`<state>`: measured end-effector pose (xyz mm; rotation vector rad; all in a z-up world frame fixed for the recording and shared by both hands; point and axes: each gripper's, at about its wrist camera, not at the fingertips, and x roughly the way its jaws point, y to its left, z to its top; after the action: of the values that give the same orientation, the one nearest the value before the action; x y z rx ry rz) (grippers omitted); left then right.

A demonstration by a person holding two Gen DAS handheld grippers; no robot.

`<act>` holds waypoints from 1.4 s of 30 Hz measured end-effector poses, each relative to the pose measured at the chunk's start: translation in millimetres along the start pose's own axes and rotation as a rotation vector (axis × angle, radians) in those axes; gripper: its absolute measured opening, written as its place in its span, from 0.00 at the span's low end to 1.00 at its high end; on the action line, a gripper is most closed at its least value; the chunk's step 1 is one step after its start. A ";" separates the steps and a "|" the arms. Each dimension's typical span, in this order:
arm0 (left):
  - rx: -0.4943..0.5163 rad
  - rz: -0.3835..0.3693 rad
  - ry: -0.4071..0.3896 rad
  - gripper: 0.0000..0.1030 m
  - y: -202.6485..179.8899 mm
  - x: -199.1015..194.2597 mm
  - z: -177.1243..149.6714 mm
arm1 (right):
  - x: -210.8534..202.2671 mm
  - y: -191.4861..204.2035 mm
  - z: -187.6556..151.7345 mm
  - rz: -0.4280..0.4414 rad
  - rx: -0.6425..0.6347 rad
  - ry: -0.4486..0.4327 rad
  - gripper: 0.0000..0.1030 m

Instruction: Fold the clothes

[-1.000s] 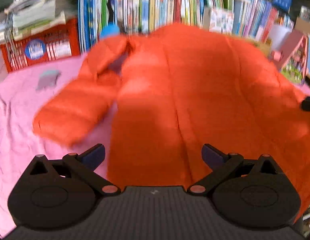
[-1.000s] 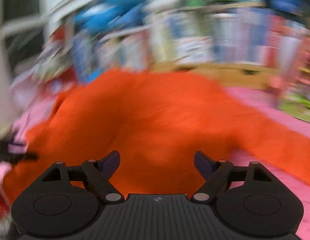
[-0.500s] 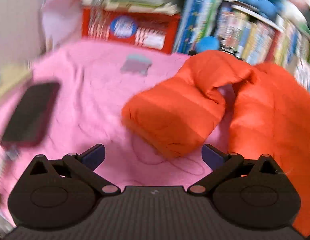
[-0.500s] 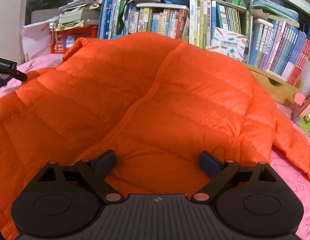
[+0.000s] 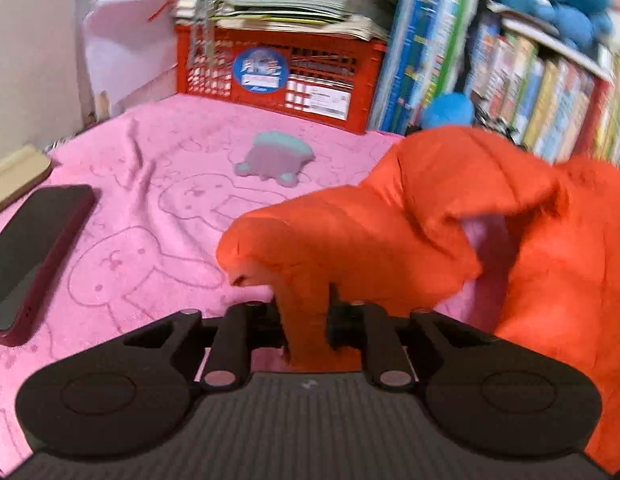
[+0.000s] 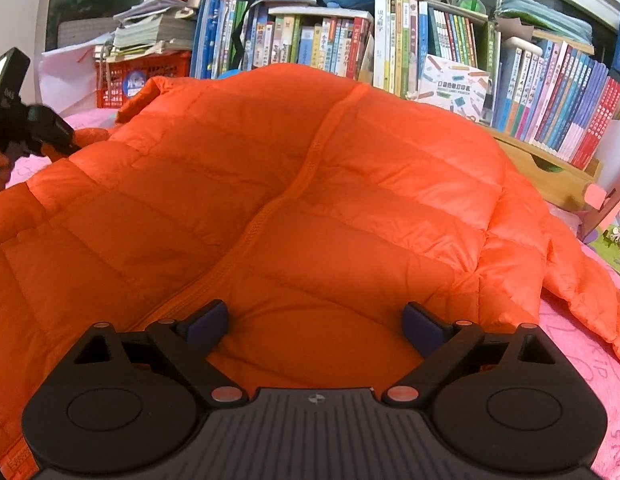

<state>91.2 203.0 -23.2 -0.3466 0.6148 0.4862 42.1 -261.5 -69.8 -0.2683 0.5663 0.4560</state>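
Since half a second before, the left gripper (image 5: 305,316) had clamped the puffy orange down jacket's (image 6: 310,184) soft, slippery sleeve cuff (image 5: 301,312); the right gripper (image 6: 316,324) gaped empty

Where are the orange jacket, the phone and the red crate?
orange jacket (image 6: 310,184): right wrist view, centre seam of the body.
phone (image 5: 29,256): left wrist view, dark screen.
red crate (image 5: 285,76): left wrist view, front wall by the round sticker.

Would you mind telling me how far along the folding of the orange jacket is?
Early. Done: the orange jacket lies spread on the pink blanket. In hand: the left gripper has its jaws shut on the sleeve. Left: folding the sleeves and body; the right gripper hovers open over the jacket.
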 end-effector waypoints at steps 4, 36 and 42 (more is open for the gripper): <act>0.016 0.155 -0.216 0.07 17.8 -18.8 63.4 | -0.6 -1.5 0.9 0.002 0.010 -0.001 0.93; 0.345 -0.389 0.067 0.90 -49.8 -26.4 10.9 | 29.9 -151.9 16.0 0.001 0.564 0.072 0.96; 0.333 -0.497 0.231 0.87 -77.0 0.9 -21.9 | 28.7 -139.7 18.5 0.002 0.532 0.084 0.74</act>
<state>122.5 129.5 -27.8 -0.2266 0.7902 -0.1361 139.7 -366.2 -54.3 0.2231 0.7475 0.2827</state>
